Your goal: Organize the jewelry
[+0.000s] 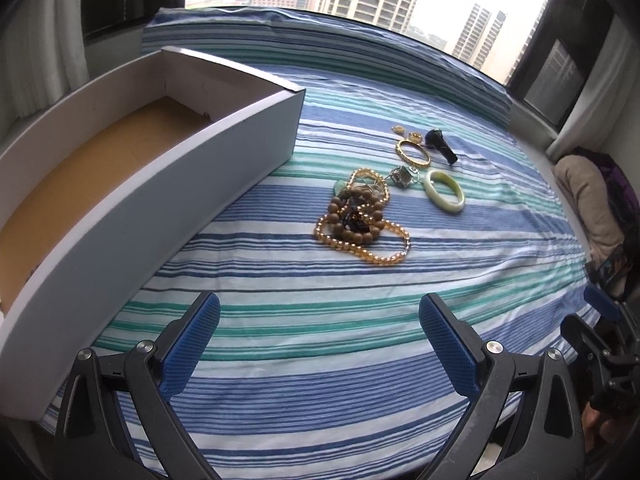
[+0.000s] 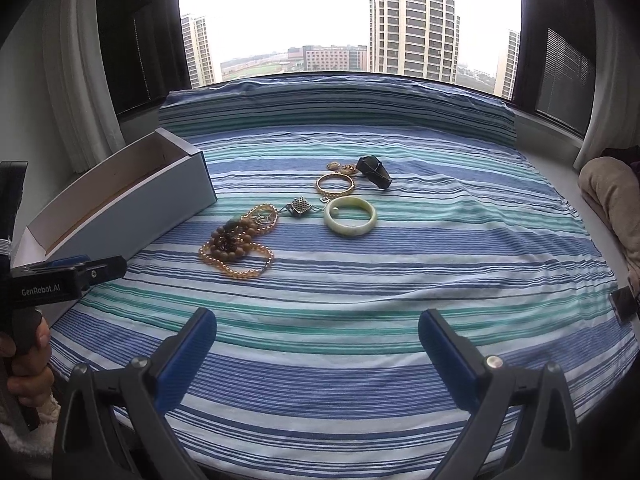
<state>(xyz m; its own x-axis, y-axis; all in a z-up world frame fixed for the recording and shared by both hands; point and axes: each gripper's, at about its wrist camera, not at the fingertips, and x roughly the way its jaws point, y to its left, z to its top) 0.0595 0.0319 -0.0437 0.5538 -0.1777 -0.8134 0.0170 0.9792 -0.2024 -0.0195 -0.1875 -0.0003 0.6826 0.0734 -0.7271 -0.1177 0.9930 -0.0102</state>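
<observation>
Jewelry lies on a striped cloth: a tangle of amber and wooden bead strands, a pale green bangle, a gold bangle, a small metal pendant, gold earrings and a dark object. An open white box with a brown floor stands at the left, empty. My left gripper and right gripper are open and empty, near the cloth's front edge, well short of the jewelry.
A window with dark frames and white curtains runs behind the cloth. A beige bundle lies at the right edge. The left gripper's body and the hand holding it show at the far left of the right wrist view.
</observation>
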